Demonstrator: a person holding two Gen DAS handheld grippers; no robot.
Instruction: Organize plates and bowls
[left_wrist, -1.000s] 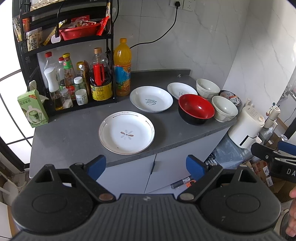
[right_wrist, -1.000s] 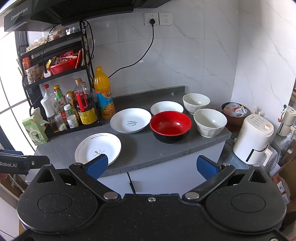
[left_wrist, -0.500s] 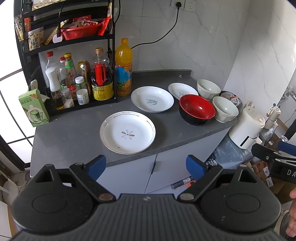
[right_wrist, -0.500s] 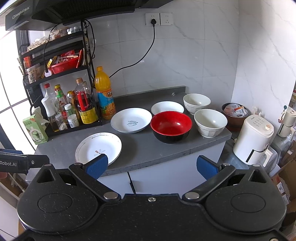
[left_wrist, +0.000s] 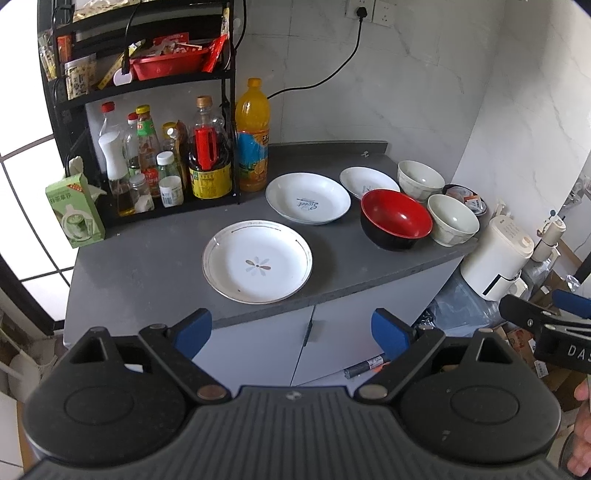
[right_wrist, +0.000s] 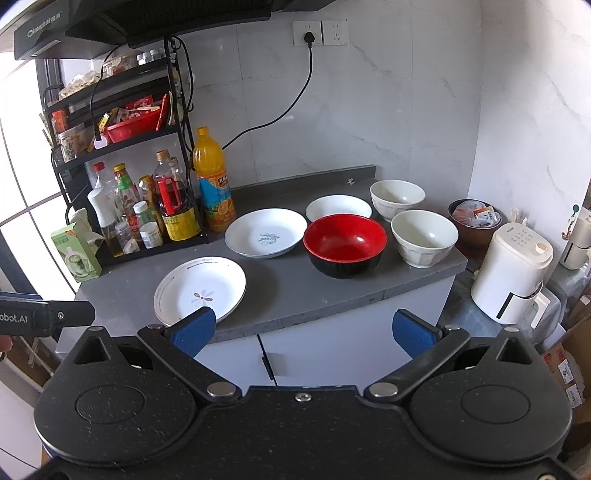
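Observation:
On the grey counter (left_wrist: 147, 258) lie a flower-patterned white plate (left_wrist: 257, 261) (right_wrist: 200, 288) at the front, a white plate with blue script (left_wrist: 307, 203) (right_wrist: 266, 237) behind it, and a smaller white plate (left_wrist: 367, 181) (right_wrist: 338, 208) further right. A red-and-black bowl (left_wrist: 396, 218) (right_wrist: 345, 244) stands beside two white bowls, one near (left_wrist: 452, 219) (right_wrist: 424, 237) and one far (left_wrist: 420, 180) (right_wrist: 397, 198). My left gripper (left_wrist: 291, 332) and my right gripper (right_wrist: 303, 330) both hang open in front of the counter edge, holding nothing.
A black rack (left_wrist: 144, 110) of sauce bottles and an orange juice bottle (left_wrist: 252, 136) fill the counter's back left, with a green carton (left_wrist: 75, 210) beside it. A white appliance (right_wrist: 511, 273) and a brown tub (right_wrist: 474, 221) stand off the counter's right end.
Both views have shifted slightly, with the counter and dishes drifting a little to the right. Both grippers stay open and the dishes have not moved.

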